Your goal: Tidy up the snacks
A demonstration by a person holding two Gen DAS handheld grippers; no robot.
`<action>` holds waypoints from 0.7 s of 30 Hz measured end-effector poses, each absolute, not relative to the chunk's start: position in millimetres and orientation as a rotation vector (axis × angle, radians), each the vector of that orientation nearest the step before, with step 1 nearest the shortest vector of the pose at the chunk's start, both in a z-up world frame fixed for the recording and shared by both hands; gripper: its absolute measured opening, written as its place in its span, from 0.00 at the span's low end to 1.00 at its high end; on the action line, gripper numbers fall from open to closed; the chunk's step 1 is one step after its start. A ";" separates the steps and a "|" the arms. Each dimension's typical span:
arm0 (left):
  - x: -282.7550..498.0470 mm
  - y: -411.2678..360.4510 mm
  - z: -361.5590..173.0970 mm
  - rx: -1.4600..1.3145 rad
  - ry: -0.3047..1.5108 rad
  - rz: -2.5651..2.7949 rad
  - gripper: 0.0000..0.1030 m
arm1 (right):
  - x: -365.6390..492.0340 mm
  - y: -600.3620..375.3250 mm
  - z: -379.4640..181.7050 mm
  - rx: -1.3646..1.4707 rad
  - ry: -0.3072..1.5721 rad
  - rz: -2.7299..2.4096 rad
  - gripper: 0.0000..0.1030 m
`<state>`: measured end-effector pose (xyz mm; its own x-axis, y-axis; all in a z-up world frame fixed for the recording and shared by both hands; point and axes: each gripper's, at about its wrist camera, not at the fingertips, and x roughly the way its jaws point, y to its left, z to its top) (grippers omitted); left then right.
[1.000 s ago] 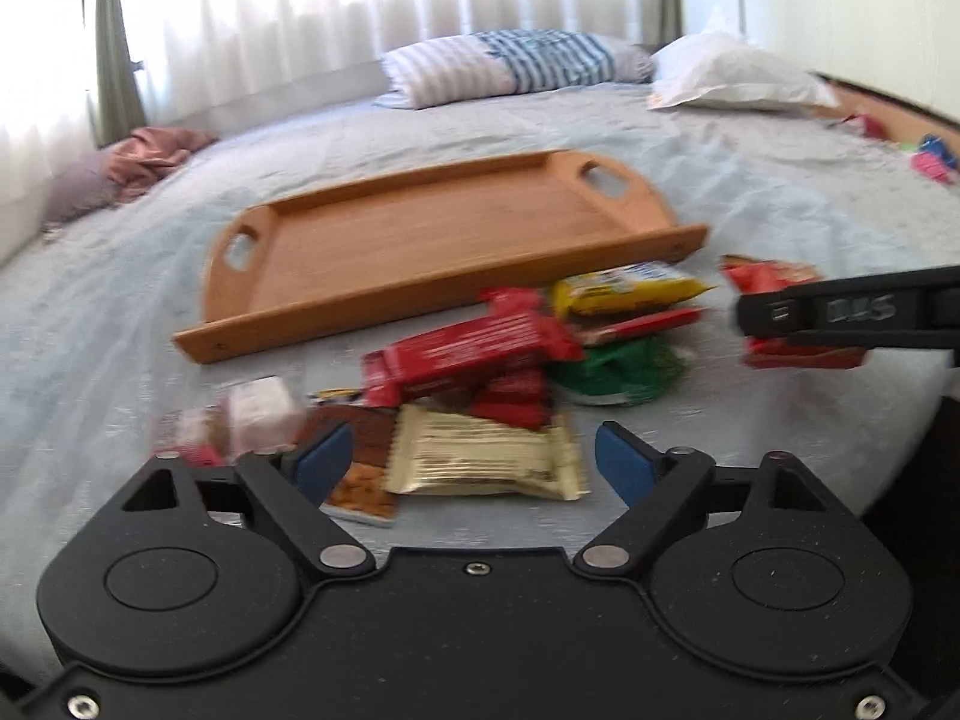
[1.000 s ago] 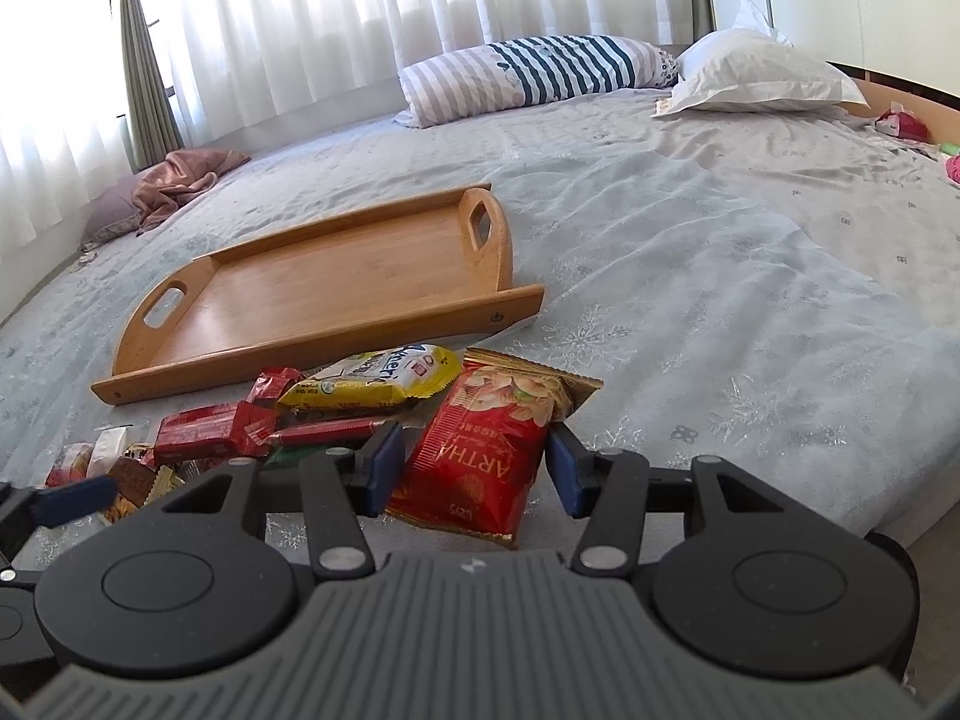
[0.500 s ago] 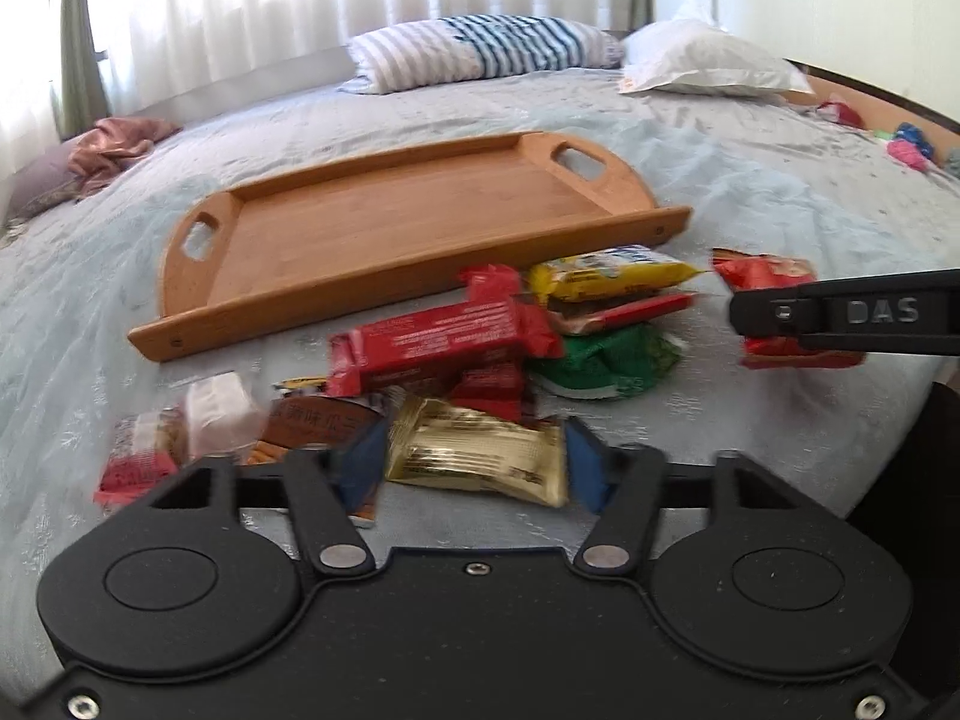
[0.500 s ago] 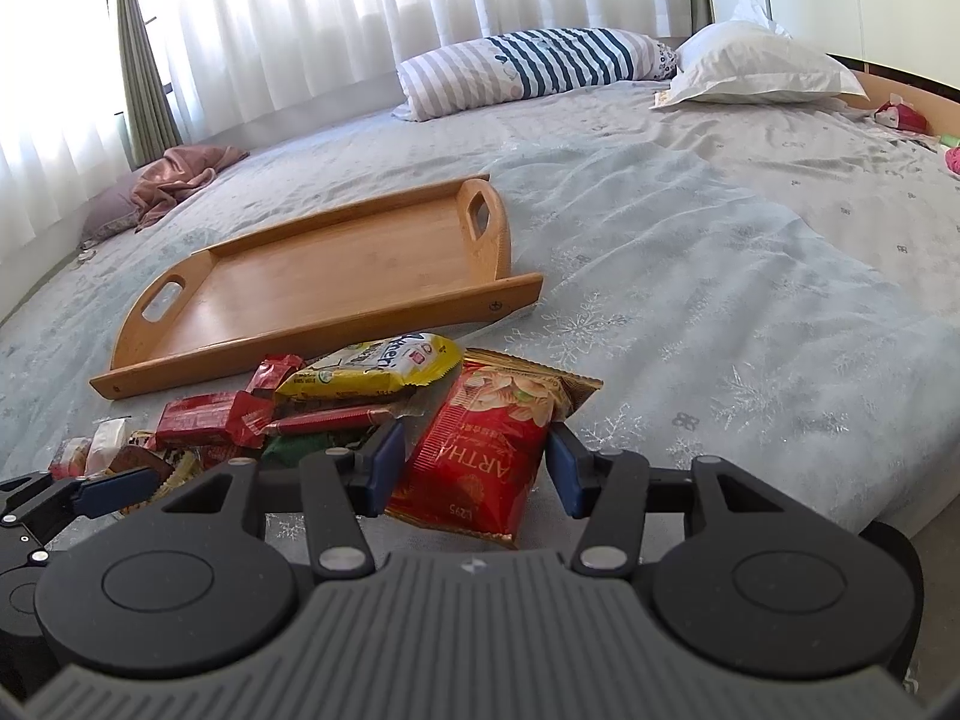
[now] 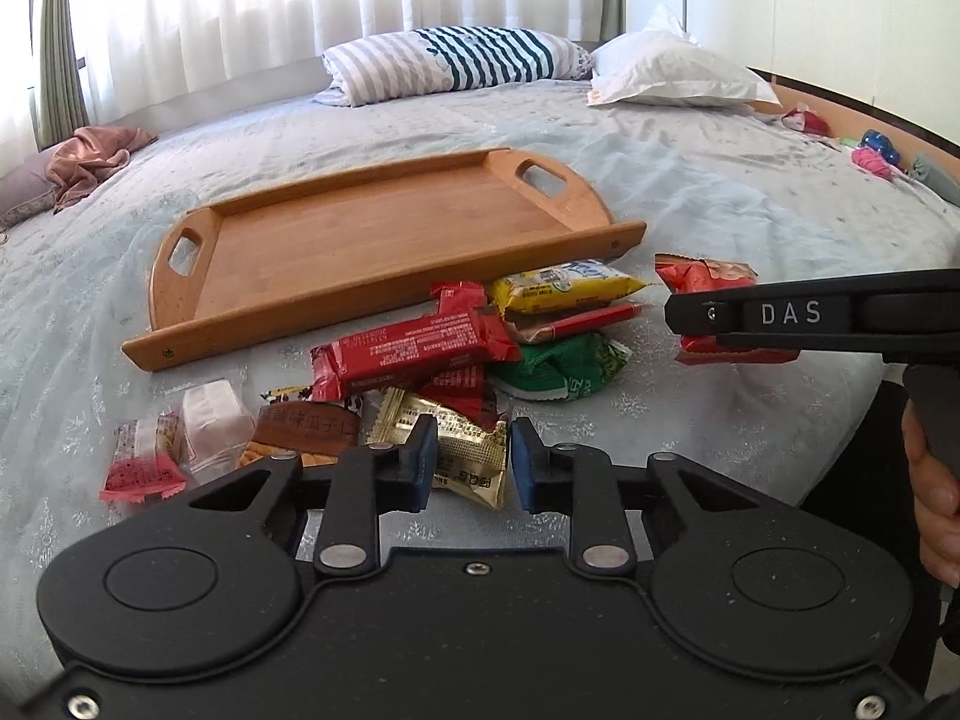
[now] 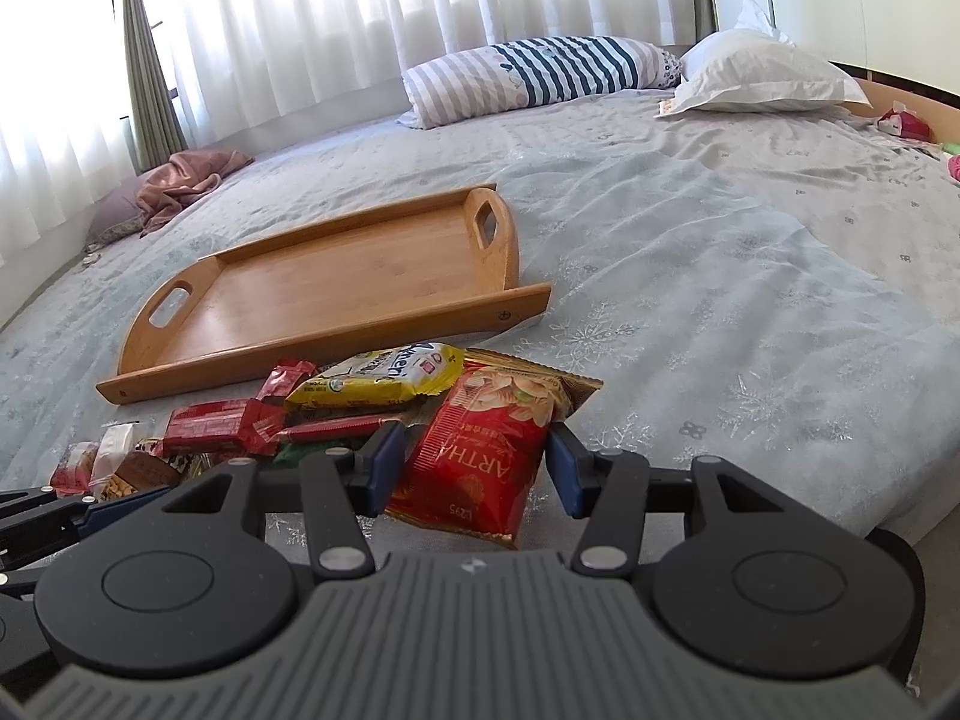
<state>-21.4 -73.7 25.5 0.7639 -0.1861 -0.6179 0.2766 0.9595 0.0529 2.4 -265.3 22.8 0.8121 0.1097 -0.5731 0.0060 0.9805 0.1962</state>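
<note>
An empty wooden tray [image 5: 372, 240] [image 6: 336, 282] lies on the bed. A pile of snack packets lies in front of it: a long red bar [image 5: 414, 351], a yellow packet [image 5: 564, 285] [image 6: 378, 375], a green packet [image 5: 564, 363]. My left gripper [image 5: 469, 465] has its jaws narrowed around the near end of a gold packet [image 5: 456, 450]; contact is unclear. My right gripper [image 6: 474, 471] is open, its jaws either side of a red ARTHA nut bag [image 6: 486, 456] [image 5: 708, 282], not pressing it.
Small wrapped sweets [image 5: 180, 438] lie at the pile's left. Striped pillow [image 5: 456, 63] and white pillow [image 5: 672, 75] lie at the far end. A pink cloth [image 5: 90, 156] is far left. The bed edge is right behind the grippers.
My left gripper has narrowed from wide open to a small gap around the gold packet. The right gripper has barely moved.
</note>
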 end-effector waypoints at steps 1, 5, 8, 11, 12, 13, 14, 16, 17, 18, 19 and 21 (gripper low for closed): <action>-22.0 -72.1 24.8 0.129 0.656 -0.235 0.48 | 2.5 -265.2 22.5 0.194 0.623 0.055 0.53; -20.8 -65.9 20.2 0.085 0.695 -0.186 0.77 | 2.6 -265.5 22.0 0.198 0.625 0.055 0.53; -13.8 -58.5 17.4 -0.022 0.743 -0.206 0.75 | 2.6 -265.5 21.7 0.199 0.626 0.056 0.53; -2.6 -56.3 13.0 -0.086 0.771 -0.179 0.73 | 2.5 -265.2 21.6 0.199 0.627 0.056 0.53; 0.0 -57.1 12.0 -0.090 0.764 -0.168 0.71 | 2.1 -265.2 21.1 0.201 0.628 0.056 0.53; 2.5 -57.5 11.9 -0.093 0.762 -0.158 0.65 | 1.8 -265.3 21.0 0.202 0.628 0.058 0.53; 5.0 -58.3 11.3 -0.093 0.758 -0.146 0.60 | 1.3 -265.3 20.9 0.201 0.628 0.059 0.53; 6.9 -59.6 11.3 -0.083 0.747 -0.135 0.49 | 0.4 -264.5 21.0 0.197 0.626 0.062 0.53; 7.2 -59.8 11.5 -0.082 0.746 -0.142 0.47 | 0.0 -264.4 21.4 0.195 0.624 0.064 0.53; 6.4 -59.6 11.7 -0.078 0.744 -0.147 0.44 | -0.2 -264.5 21.6 0.194 0.622 0.063 0.53; 4.9 -60.0 12.7 -0.072 0.743 -0.152 0.42 | 0.0 -264.3 21.9 0.193 0.620 0.063 0.53; 1.2 -61.0 14.1 -0.046 0.737 -0.164 0.31 | 0.7 -264.3 22.4 0.193 0.619 0.062 0.53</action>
<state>1.2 -61.0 14.1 0.7280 -0.1652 -0.6653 0.1329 0.9861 -0.0994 0.7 -264.3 22.4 0.8134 0.1155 -0.5700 0.0000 0.9801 0.1986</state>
